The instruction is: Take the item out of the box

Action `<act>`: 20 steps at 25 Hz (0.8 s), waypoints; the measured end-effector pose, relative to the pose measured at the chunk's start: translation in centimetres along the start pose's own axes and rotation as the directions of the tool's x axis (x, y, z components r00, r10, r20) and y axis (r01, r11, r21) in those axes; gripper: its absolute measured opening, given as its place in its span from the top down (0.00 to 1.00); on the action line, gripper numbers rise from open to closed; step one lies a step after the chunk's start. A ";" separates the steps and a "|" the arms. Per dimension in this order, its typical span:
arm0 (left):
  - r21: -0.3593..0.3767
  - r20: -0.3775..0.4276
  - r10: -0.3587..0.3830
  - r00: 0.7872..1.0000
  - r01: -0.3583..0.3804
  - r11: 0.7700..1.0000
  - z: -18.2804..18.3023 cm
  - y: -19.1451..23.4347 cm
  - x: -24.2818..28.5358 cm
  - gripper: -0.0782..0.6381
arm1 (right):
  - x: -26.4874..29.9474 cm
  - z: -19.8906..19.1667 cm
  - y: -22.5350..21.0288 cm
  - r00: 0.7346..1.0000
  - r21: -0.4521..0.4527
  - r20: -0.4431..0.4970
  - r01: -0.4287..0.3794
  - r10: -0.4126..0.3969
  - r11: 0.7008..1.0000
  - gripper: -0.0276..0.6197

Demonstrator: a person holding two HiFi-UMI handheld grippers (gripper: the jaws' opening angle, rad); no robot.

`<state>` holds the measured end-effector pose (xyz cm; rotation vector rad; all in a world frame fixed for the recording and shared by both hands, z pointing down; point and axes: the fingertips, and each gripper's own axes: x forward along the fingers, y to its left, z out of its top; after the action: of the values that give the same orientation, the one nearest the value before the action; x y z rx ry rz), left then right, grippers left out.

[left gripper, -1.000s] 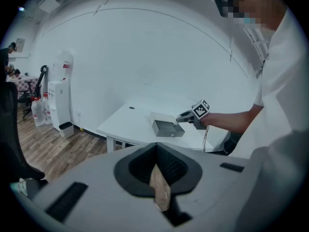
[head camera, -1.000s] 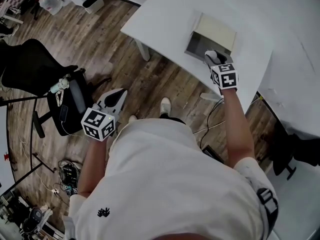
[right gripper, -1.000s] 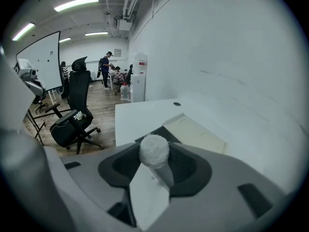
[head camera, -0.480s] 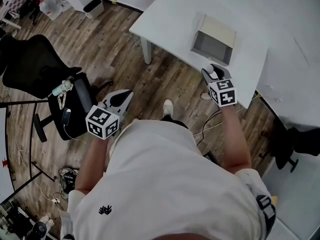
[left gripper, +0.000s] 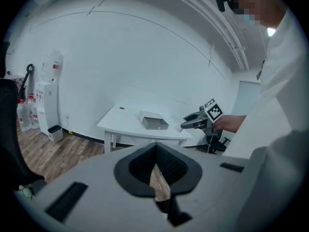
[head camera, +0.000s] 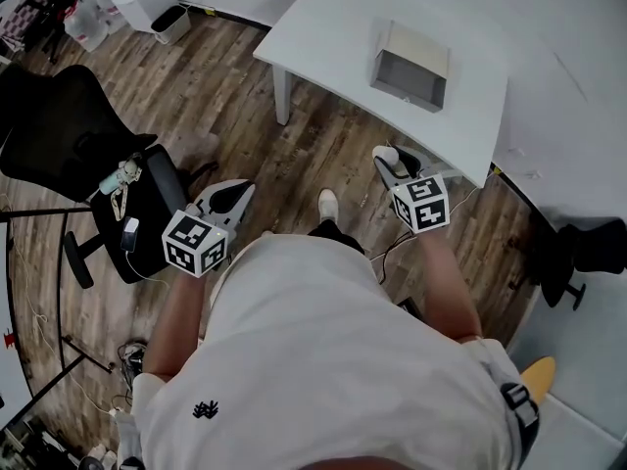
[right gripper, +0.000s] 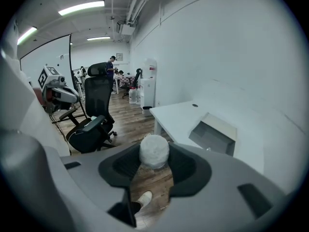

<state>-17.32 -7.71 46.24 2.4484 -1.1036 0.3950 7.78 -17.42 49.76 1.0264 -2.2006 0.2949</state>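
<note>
An open grey box with a pale lid lies on the white table; it also shows in the left gripper view and the right gripper view. My right gripper hangs over the wooden floor in front of the table, shut on a white fuzzy ball, whose top shows in the head view. The left gripper is held low at my left side, far from the box. Its dark pads meet at the tips with nothing between them.
A black office chair with items on its seat stands to my left on the wooden floor. Another dark chair sits at the right by the table edge. A small bin and a water dispenser stand by the far wall.
The right gripper has pulled back from the box and off the table edge toward my body, carrying the white ball. The left gripper has shifted slightly.
</note>
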 end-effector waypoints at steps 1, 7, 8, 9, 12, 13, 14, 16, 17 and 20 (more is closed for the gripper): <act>0.003 0.001 -0.005 1.000 0.005 1.000 -0.2 0.0 -0.4 0.88 | -0.3 -0.1 0.9 1.000 0.002 0.001 -0.003 0.003 1.000 0.69; 0.017 0.001 -0.034 0.999 0.034 0.999 -1.4 0.0 -2.5 0.88 | -1.8 -0.7 5.6 1.000 0.028 0.008 -0.018 0.018 0.999 0.69; 0.018 0.000 -0.041 0.999 0.041 0.999 -1.6 -0.1 -2.7 0.88 | -2.1 -0.9 6.1 1.000 0.032 0.008 -0.017 0.016 0.999 0.69; 0.019 0.000 -0.048 0.999 0.048 0.999 -1.7 -0.2 -2.8 0.88 | -2.4 -1.1 6.5 1.000 0.035 0.007 -0.015 0.015 0.999 0.69; 0.026 -0.004 -0.068 0.998 0.068 0.997 -1.8 -0.5 -3.0 0.88 | -3.1 -1.3 7.6 1.000 0.040 0.006 -0.010 0.010 0.999 0.69; 0.029 -0.005 -0.073 0.997 0.073 0.997 -1.8 -0.6 -3.0 0.88 | -3.3 -1.3 7.9 1.000 0.041 0.005 -0.009 0.009 0.999 0.69; 0.031 -0.004 -0.078 0.997 0.078 0.996 -1.9 -0.7 -3.1 0.88 | -3.5 -1.4 8.2 1.000 0.041 0.005 -0.009 0.009 0.999 0.69; 0.034 -0.001 -0.085 0.996 0.085 0.996 -1.9 -0.8 -3.2 0.88 | -3.7 -1.5 8.9 1.000 0.039 0.003 -0.010 0.010 0.999 0.69; 0.035 0.001 -0.087 0.996 0.087 0.996 -2.0 -0.8 -3.3 0.88 | -3.9 -1.6 9.2 1.000 0.038 0.002 -0.010 0.010 0.999 0.69; 0.037 0.005 -0.091 0.996 0.091 0.995 -2.2 -0.9 -3.6 0.88 | -4.1 -1.6 9.9 1.000 0.032 0.001 -0.011 0.011 0.999 0.69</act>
<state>-19.14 -3.79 46.41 2.5233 -0.9909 0.3824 3.11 -7.68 49.00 1.0317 -2.2100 0.3355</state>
